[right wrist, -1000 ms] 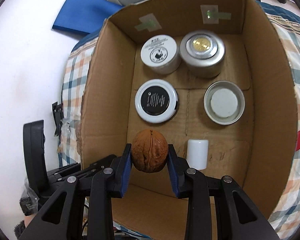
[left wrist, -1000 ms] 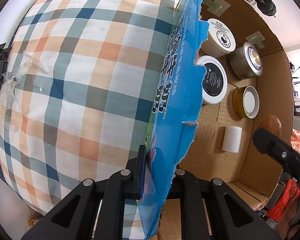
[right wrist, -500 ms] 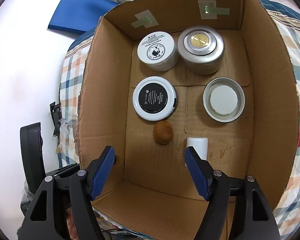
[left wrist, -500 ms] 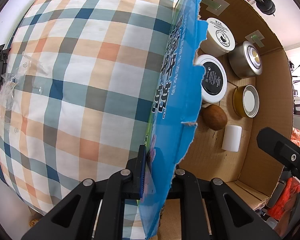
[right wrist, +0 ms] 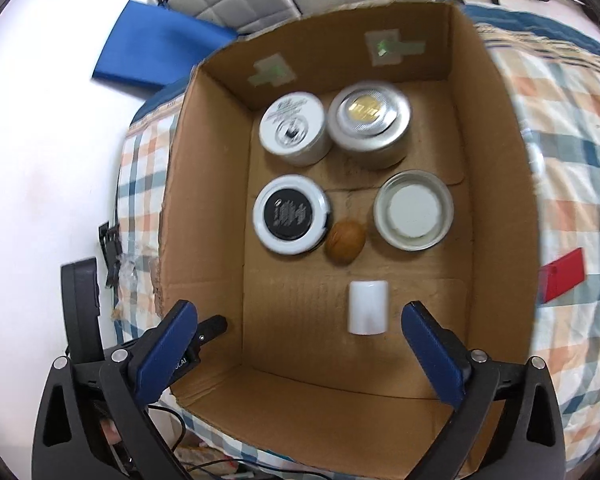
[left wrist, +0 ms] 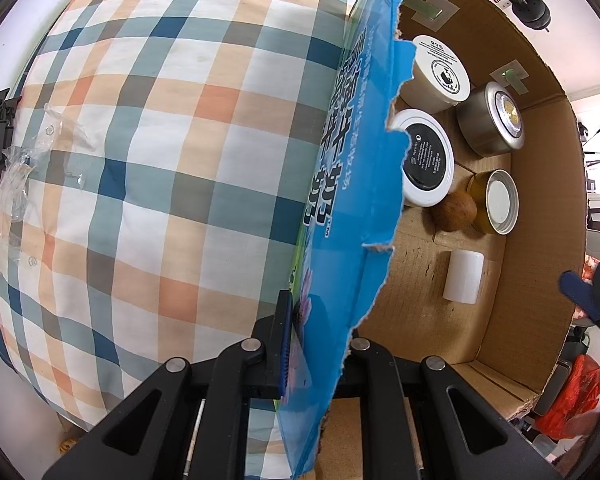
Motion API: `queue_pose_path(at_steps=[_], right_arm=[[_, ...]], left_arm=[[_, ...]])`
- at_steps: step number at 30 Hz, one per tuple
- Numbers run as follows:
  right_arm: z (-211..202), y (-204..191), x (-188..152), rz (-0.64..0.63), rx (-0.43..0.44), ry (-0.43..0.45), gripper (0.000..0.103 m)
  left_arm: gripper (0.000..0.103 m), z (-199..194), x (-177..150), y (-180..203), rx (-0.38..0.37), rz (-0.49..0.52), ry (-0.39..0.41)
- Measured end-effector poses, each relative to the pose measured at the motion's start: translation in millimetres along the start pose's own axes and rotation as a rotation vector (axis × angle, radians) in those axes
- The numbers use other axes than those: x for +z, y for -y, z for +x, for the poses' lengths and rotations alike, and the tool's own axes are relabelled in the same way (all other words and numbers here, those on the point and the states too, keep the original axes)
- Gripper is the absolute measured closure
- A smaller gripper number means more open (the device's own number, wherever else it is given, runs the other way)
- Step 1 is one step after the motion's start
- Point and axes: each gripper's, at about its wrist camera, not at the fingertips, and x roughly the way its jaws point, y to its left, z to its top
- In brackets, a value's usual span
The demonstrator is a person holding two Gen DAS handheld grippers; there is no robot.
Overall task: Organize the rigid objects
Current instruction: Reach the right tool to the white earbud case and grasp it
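- Progress looks well along, judging by the layout: six things already sit inside the cardboard box (right wrist: 496, 208), and nothing else waiting to be packed shows clearly outside it, so what remains cannot be told from these views.
- Box stands open-topped on a checked cloth (left wrist: 148, 168), its blue printed outer wall (left wrist: 340, 208) pinched between the pressed-together jaws of the left gripper (left wrist: 320, 344), which seems to steady it.
- Right gripper (right wrist: 300, 344) hovers above the near end of the box with its jaws spread wide and nothing between them.
- Silver tin (right wrist: 370, 124) with a gold centre and a white tub (right wrist: 294, 128) sit side by side against the far wall.
- Black-lidded jar (right wrist: 290, 214) and a white-lidded jar (right wrist: 414, 210) form the row in front of them.
- White cylinder (right wrist: 368, 312) lies on its side nearest the open gripper, apart from the rest.
- Walnut (right wrist: 346, 242), round, brown and seamed, rests on the box floor between the two jars, touching or just beside the black-lidded one; it appears loose and able to roll.
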Motion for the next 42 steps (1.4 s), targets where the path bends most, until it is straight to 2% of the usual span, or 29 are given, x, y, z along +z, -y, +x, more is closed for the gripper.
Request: queue_pose_path(at_steps=[3,7,12,17,21,26,36,42], right_arm=[[-22,11,1,0.018,-0.015,0.056,0.0],[-55,39,13,0.075,-0.077,0.145,0.0],[-77,105,43,0.195,-0.208,0.201,0.0],[-62,158,71,0.27,-0.291,0.172,0.0],[-35,185,86,0.31,-0.285,0.136,0.001],[5,209,102,0.373,-0.233,0.074,0.028],[48,233,113,0.41,-0.182,0.001,0.029],[54,225,118,0.329,-0.237,-0.032,0.032]], left_arm=[[0.093,0,0,0,0.0,0.001,0.0],[0.093,0,0,-1,0.0,0.001,0.0],[0.093,0,0,0,0.002,0.001,0.001],[0.093,-1,0,1,0.003,-0.001,0.0],[0.093,0,0,1,0.004,-0.001,0.0],[0.093,0,1,0,0.004,-0.005,0.0],[0.093,1,1,-1,0.006,-0.009,0.0],[0.093,1,2,1,0.012,-0.006,-0.003]])
